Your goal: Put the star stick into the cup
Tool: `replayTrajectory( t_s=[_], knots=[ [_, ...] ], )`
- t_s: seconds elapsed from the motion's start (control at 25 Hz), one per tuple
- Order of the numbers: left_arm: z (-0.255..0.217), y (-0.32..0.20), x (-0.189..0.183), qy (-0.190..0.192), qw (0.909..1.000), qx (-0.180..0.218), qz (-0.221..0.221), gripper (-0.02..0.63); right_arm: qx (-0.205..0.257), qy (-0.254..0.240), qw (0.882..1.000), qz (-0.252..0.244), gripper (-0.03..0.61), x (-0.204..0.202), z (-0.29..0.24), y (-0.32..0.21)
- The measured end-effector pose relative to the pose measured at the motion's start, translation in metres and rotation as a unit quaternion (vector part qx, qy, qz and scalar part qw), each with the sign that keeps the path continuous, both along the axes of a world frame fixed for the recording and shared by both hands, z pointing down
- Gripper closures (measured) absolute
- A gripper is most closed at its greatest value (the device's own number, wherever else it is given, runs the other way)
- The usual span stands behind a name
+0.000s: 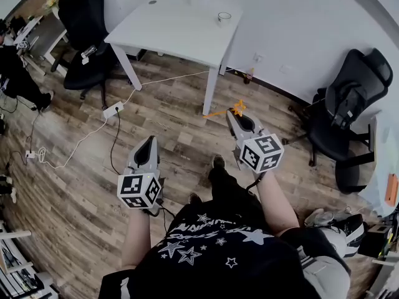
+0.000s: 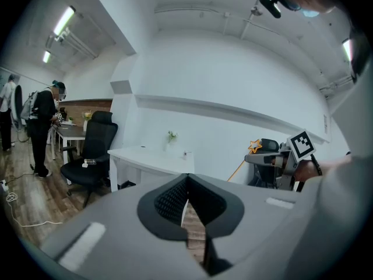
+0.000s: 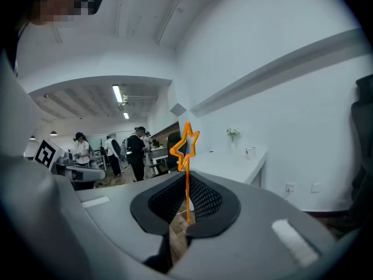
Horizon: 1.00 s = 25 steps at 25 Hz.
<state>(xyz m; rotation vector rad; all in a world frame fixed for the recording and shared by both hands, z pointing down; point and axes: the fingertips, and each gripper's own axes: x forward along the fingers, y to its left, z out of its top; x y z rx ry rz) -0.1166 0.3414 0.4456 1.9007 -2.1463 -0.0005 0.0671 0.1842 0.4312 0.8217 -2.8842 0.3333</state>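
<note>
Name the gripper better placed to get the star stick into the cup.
Right. The right gripper clamps the star stick and sits nearer the cup on the white table; the left gripper is shut and empty.

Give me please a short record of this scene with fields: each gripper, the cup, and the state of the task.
left gripper: shut, nothing between its jaws
right gripper: shut on the star stick, star end pointing away from the gripper
cup: stands on the white table, near its far right side
task state: star stick not yet in the cup; both grippers are held over the wood floor, apart from the table
</note>
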Motion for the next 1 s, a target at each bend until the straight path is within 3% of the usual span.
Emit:
replayTrajectory(
  t_s=[0.4,1.0],
  knots=[
    [0.009,-0.064,-0.027,-0.011,0.9997,-0.021,-0.007,0.611,-0.029,-0.009,1.000,0.007,0.546,-0.021,0.026,-0.081],
    [0.010,-0.286,-0.063,-0.017,0.9990,-0.041,-0.009,0.611,-0.037,-0.035,0.999,0.003,0.546,-0.072,0.022,-0.325]
  ],
)
